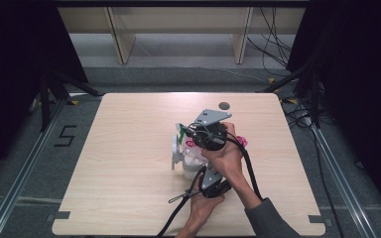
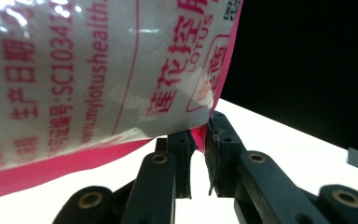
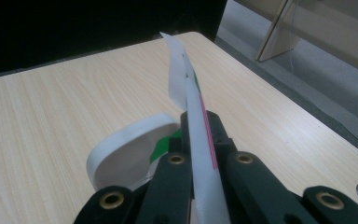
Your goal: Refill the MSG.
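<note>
Hands meet at the high view's centre, holding the pouch point(image 1: 191, 156) above the table point(image 1: 129, 198). Lower centre of the left gripper view, the left gripper point(image 2: 199, 140) pinches its pink corner. Centre of the right gripper view, the right gripper point(image 3: 200, 128) clamps its white edge.

**Pale wood tabletop, little resting on it**

The tabletop point(image 1: 129, 163) is light wood grain with rounded corners. A small round grey disc point(image 1: 223, 105) sits flush in it just beyond the right hand-held gripper point(image 1: 182, 133), toward the far edge. Whether the white and pink packet point(image 1: 191, 158) between the right and the left hand-held gripper point(image 1: 199, 171) touches the wood cannot be told.
</note>
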`<state>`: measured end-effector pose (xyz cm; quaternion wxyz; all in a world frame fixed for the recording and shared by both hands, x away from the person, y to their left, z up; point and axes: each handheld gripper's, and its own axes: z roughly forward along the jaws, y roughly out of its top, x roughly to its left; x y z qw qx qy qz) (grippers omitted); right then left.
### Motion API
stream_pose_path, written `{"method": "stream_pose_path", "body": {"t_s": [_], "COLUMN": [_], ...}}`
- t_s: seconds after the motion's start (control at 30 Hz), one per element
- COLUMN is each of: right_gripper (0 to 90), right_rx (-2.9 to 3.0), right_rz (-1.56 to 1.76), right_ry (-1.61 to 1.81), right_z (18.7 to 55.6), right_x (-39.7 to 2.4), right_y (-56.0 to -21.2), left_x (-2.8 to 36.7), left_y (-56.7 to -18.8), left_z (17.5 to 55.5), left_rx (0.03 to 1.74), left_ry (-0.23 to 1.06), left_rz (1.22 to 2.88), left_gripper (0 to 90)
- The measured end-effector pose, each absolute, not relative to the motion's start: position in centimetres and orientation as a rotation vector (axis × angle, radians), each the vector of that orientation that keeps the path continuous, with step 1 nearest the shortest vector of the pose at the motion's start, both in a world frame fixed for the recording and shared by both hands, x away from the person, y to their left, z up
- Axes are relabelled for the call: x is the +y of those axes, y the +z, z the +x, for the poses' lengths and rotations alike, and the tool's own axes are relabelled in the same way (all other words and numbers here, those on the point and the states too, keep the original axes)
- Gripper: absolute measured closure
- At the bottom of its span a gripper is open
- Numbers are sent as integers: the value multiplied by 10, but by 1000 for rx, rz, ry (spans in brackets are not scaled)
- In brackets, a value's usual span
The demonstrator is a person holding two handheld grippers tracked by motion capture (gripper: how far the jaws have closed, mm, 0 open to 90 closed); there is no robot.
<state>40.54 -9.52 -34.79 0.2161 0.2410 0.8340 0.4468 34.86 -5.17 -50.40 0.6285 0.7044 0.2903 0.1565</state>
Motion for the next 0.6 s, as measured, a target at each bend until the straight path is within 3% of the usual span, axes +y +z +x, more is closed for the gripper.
{"method": "stream_pose_path", "body": {"t_s": [0.6], "right_gripper": [900], "right_rx": [2320], "right_rz": [685], "right_ry": [1243], "right_z": [405], "right_x": [-94], "right_y": [-348], "left_x": [-51], "left_y": [-504], "left_z": [349], "left_rx": [675], "left_ry": [352], "left_rz": [1605], "left_gripper": [802]}}
